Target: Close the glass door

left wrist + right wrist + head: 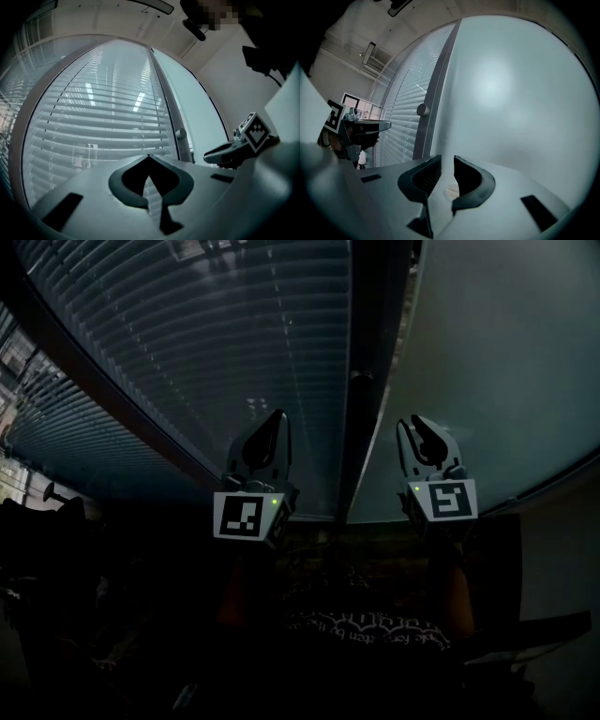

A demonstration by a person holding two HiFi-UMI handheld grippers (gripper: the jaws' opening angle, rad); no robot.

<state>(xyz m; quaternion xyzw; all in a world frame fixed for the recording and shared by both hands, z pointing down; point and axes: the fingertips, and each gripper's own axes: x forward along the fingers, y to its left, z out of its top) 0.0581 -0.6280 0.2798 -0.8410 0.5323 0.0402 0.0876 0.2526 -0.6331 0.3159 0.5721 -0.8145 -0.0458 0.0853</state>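
Although both grippers are raised in front of the glazing, no view confirms contact with it. The glass door (487, 362) stands directly ahead as a frosted pane on the right of the head view. A dark upright frame (359, 446) bounds it on the left and carries 1 round knob (361, 379). Left of the frame is a second pane backed by horizontal blinds (216, 324). Which pane is the moving leaf cannot be told for certain; the frosted one is assumed here.

Gripper state:
- Left gripper (277, 416): fingers brought together at the tips, nothing between them. It points at the blinds, just left of the frame.
- Right gripper (419, 423): fingers a narrow gap apart, nothing between them. It points at the frosted pane, just right of the frame.

Handling, by judgement:
- The door is likely heavy and rigid, so it should start slowly and then carry momentum. Move it steadily and do not let it slam.
- The glass face is smooth and likely slippery, and hard fingertips can skid or mark it. Avoid point loads on the pane.
- The knob is the preferred hold, since it looks small enough for the fingers to close around once they are opened wider.
- Alternatively, press a flat finger side against the frame edge.
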